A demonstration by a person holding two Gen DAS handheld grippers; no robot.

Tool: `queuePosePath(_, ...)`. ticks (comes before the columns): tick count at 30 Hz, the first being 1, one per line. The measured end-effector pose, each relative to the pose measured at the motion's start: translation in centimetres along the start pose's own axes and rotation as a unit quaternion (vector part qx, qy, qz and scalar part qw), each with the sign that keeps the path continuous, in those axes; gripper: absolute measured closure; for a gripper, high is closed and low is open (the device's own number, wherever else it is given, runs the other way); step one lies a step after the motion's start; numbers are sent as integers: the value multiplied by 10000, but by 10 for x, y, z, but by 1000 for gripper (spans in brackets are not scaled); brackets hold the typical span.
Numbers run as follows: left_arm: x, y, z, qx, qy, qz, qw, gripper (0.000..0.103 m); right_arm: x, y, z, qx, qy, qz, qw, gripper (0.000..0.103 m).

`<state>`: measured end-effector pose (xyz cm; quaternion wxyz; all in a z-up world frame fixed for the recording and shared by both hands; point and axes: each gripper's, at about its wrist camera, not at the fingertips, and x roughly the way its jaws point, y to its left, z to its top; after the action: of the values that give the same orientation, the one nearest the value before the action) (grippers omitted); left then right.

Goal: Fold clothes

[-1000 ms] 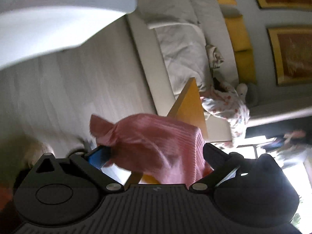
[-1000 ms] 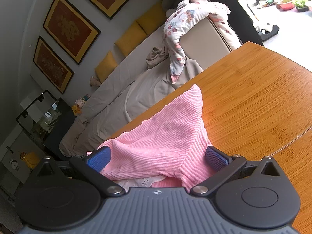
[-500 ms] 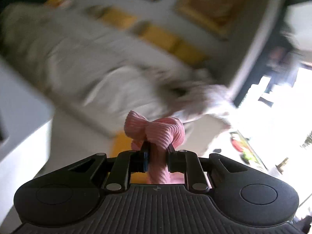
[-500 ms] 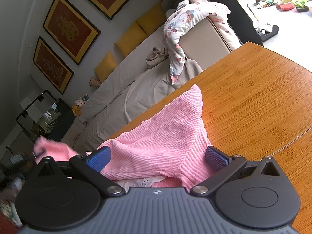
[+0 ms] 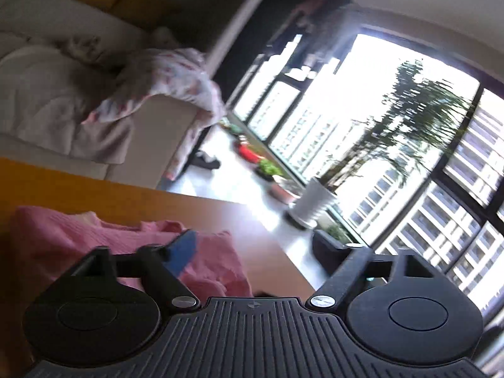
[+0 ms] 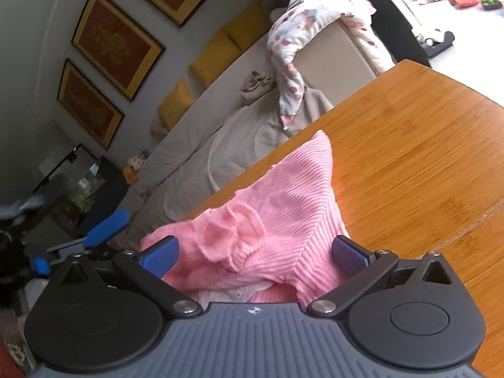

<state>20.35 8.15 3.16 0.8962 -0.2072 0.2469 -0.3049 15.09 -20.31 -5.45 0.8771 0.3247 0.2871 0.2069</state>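
Note:
A pink ribbed garment (image 6: 283, 208) lies on the wooden table (image 6: 425, 145), with a bunched part (image 6: 233, 230) folded over onto it. My right gripper (image 6: 254, 256) stands open low over its near edge, the cloth between the fingers and a white lace trim peeking out beneath. The left gripper (image 5: 256, 252) is opening wide with nothing between its jaws. In its blurred view the pink garment (image 5: 94, 239) lies behind its left blue pad (image 5: 184, 252). The left gripper (image 6: 74, 247) also shows at the left of the right wrist view.
A beige sofa (image 6: 201, 145) with yellow cushions stands behind the table, and a floral garment (image 6: 293, 50) hangs over its arm. Past the table's edge (image 5: 283, 252) are a white potted plant (image 5: 315, 201), small pots and tall windows.
Half a second ago the left gripper was shut on a bunch of pink cloth. It has let go, and the bunch now lies on the garment. The right gripper has not moved.

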Motion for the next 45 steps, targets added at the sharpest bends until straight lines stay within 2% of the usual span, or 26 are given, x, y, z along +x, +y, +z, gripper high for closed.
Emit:
queuePosePath(4,-34,-1,-27,532,-77,471,9974,5,0,-1,1,35,12,68,10000,0)
queuePosePath(6,-44,4,-40,783,38,1103,9908,5,-6,4,2,39,-159,-108,9998,0)
queuePosePath(7,-48,8,-46,855,101,1352,9871,5,-11,15,4,-229,-326,-170,9991,0)
queuePosePath(9,-56,22,-54,708,191,1472,9864,4,-20,41,6,-946,-643,-335,9929,1)
queuePosePath(11,-61,36,-61,442,224,1413,9887,3,-16,71,7,-1850,-656,-575,9789,16)
queuePosePath(12,-63,42,-64,315,224,1370,9898,3,-8,83,5,-2308,-483,-659,9696,25)
queuePosePath(15,-67,47,-69,180,157,1284,9914,2,23,104,-6,-3339,44,-996,9373,27)
queuePosePath(16,-69,48,-71,145,132,1252,9919,2,33,102,-9,-3447,170,-1121,9318,38)
queuePosePath(17,-70,50,-72,113,110,1225,9923,2,46,98,-10,-3436,324,-1207,9308,50)
queuePosePath(18,-70,50,-71,91,101,1214,9925,1,54,94,-8,-3264,414,-1200,9367,70)
queuePosePath(19,-71,51,-71,70,92,1203,9927,1,62,90,-6,-3083,500,-1187,9425,75)
queuePosePath(21,-71,53,-70,41,93,1179,9930,0,62,97,7,-2981,275,-1118,9476,89)
queuePosePath(23,-69,53,-68,68,111,1143,9934,0,51,113,27,-3043,-145,-988,9473,90)
queuePosePath(26,-66,50,-64,151,167,1038,9943,0,35,122,62,-2965,-407,-881,9501,90)
queuePosePath(27,-64,49,-63,185,201,981,9948,0,34,116,72,-2849,-338,-916,9536,90)
queuePosePath(30,-58,45,-64,279,381,865,9951,0,44,75,79,-2146,283,-1247,9683,90)
queuePosePath(32,-51,44,-67,321,586,842,9942,0,55,43,66,-1803,733,-1592,9679,88)
queuePosePath(33,-48,44,-67,342,691,820,9937,0,56,31,61,-1745,819,-1701,9664,82)
queuePosePath(35,-48,39,-60,425,839,664,9934,0,47,20,55,-1716,715,-1577,9698,77)
queuePosePath(36,-49,36,-57,479,888,583,9932,0,41,21,57,-1722,666,-1508,9712,67)
queuePosePath(37,-52,33,-49,577,849,492,9935,0,32,25,62,-1782,510,-1393,9728,48)
queuePosePath(38,-54,31,-40,665,788,423,9938,0,23,30,67,-1851,304,-1320,9733,40)
queuePosePath(39,-53,32,-31,711,724,389,9941,0,15,34,72,-1920,96,-1249,9734,37)
queuePosePath(42,-41,36,-8,832,552,305,9945,0,2,41,88,-1757,-303,-1037,9785,39)
queuePosePath(44,-25,39,0,884,466,260,9947,0,7,36,94,-1480,-368,-1014,9831,58)
queuePosePath(45,-14,42,0,857,465,219,9950,0,12,33,95,-1377,-364,-1037,9843,74)
